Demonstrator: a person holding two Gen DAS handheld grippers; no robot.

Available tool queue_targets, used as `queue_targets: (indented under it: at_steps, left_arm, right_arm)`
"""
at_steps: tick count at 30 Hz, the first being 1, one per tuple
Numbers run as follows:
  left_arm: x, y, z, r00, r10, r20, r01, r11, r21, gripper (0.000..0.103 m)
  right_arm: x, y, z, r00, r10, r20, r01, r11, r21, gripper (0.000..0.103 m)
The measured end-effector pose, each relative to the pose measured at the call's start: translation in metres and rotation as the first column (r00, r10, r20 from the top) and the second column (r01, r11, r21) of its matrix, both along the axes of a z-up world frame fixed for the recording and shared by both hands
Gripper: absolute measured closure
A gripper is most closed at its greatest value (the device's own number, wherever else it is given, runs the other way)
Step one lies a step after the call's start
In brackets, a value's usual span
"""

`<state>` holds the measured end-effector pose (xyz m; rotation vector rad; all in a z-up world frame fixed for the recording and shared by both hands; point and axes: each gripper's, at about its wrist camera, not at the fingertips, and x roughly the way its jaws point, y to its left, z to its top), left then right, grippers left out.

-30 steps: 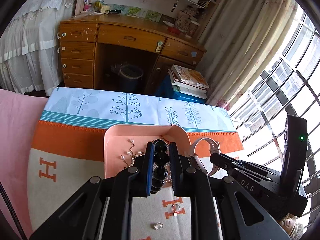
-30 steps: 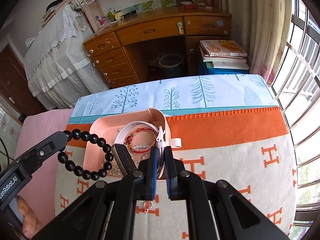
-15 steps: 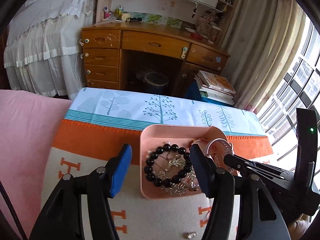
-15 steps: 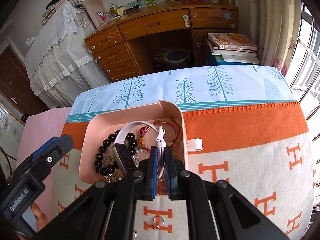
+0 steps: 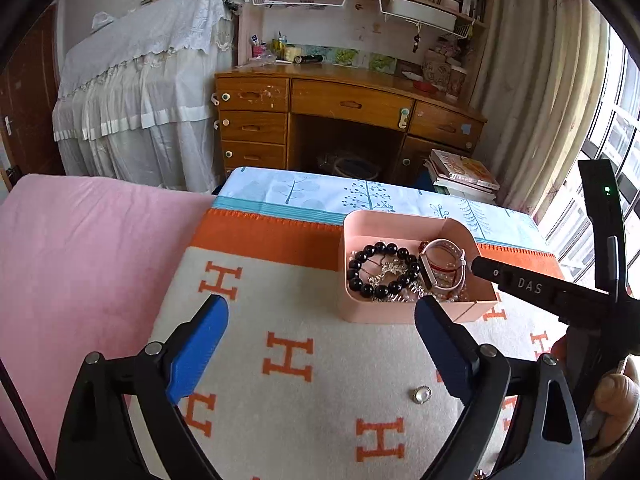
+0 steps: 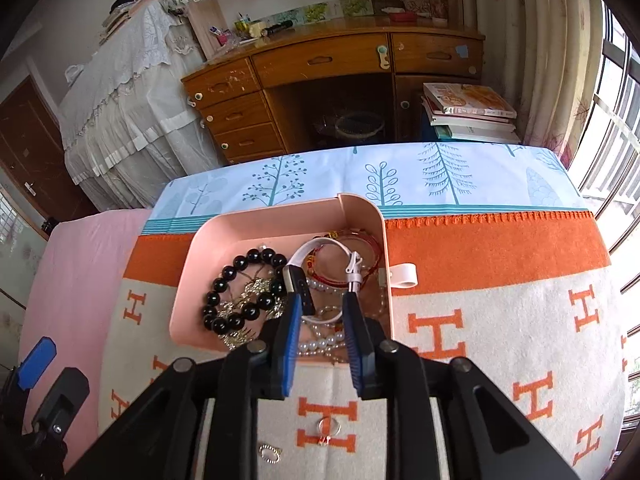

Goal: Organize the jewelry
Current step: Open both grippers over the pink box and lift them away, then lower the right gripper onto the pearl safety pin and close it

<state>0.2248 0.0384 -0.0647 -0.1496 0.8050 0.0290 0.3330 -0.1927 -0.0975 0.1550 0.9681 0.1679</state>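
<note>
- The right claw (image 6: 320, 320) hangs over the near edge of the pink tray (image 6: 276, 220). Its jaws are opening, and the white watch (image 6: 298, 280) lies in the tray with part of its band between them; the pads seem no more to press on it.
- To do this step well, I think the jaws should part enough to free the band fully, and then the claw should rise straight, so that no pad catches the clasp or the pearl strand (image 6: 320, 344) just under the tips.
- The left claw (image 5: 320, 344) is over the blanket, near and to the left of the tray. Its jaws are opening, already wide apart, with nothing between them.
- The black bead bracelet (image 5: 380, 268) lies in the tray beyond the left claw, on the silver chains, beside the watch.
- Small pieces are not yet in the tray: a round crystal piece (image 5: 422, 395) just before the left claw's right finger, and a ring (image 6: 328, 426) and a small clasp (image 6: 270, 453) below the right claw.
- The surface is a soft cream and orange blanket (image 5: 300, 248) on a bed; small things may sink into it, so a low and slow pinch seems wise.
- Farther are a tree-print sheet (image 6: 400, 176), then a wooden desk (image 5: 348, 100), stacked books (image 6: 468, 114) and curtains by the window.
</note>
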Motion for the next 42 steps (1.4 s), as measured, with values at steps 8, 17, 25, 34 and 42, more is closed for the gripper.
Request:
queue_targets:
  at_steps: [8, 17, 25, 34, 42]
  left_arm:
    - [-0.041, 0.017, 0.002, 1.000, 0.024, -0.001, -0.024, 0.998, -0.057, 0.005]
    - [-0.084, 0.023, 0.006, 0.999, 0.031, 0.015, -0.030, 0.998, -0.054, 0.005]
    - [-0.115, 0.008, 0.012, 1.000, -0.010, 0.029, 0.011, 1.000, -0.027, 0.005]
    - [-0.144, -0.019, 0.013, 0.996, -0.084, 0.028, 0.083, 0.996, 0.014, 0.005]
    - [-0.160, -0.036, 0.004, 0.989, -0.144, -0.013, 0.144, 0.989, 0.026, 0.005]
  right_arm:
    - [-0.053, -0.007, 0.019, 0.999, 0.033, 0.024, -0.034, 0.998, 0.051, 0.080]
    - [-0.117, -0.010, 0.040, 0.996, 0.068, 0.065, -0.072, 0.996, 0.058, 0.080]
    - [-0.166, -0.016, 0.058, 0.990, 0.076, 0.119, -0.082, 0.996, 0.042, 0.080]
    - [-0.210, -0.023, 0.058, 0.986, 0.086, 0.141, -0.089, 0.996, 0.020, 0.072]
    - [-0.239, -0.035, 0.040, 0.991, 0.090, 0.104, -0.091, 0.996, 0.009, 0.067]
